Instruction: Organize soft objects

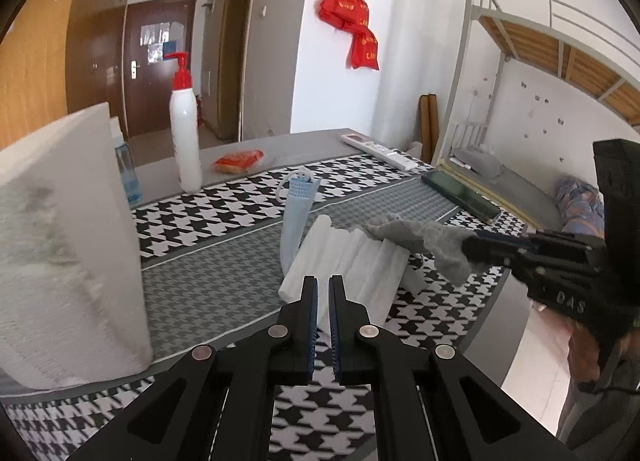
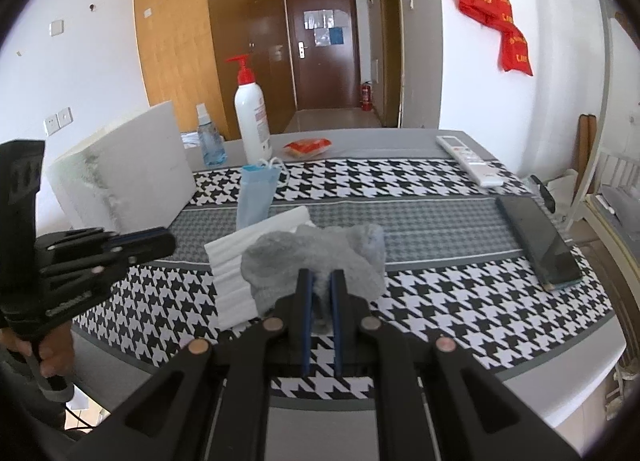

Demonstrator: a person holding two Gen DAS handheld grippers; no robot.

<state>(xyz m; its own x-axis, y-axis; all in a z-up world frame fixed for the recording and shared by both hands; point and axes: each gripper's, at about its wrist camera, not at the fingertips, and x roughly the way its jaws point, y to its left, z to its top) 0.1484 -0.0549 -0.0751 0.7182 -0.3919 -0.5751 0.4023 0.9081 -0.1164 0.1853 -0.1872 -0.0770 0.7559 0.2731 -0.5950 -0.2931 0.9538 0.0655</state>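
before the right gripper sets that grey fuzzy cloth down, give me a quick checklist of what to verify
1. Right gripper pinching the grey fuzzy cloth: ok, fabric sits between the fingers.
2. Cloth lifted off the table: ok, in the left wrist view it hangs above the white ribbed foam sheet.
3. Left gripper free: ok, nearly shut, nothing in it.
4. Blue face mask out of the way: ok, behind the foam.
5. Black phone clear: ok, far right.
6. Drop spot: cannot tell.
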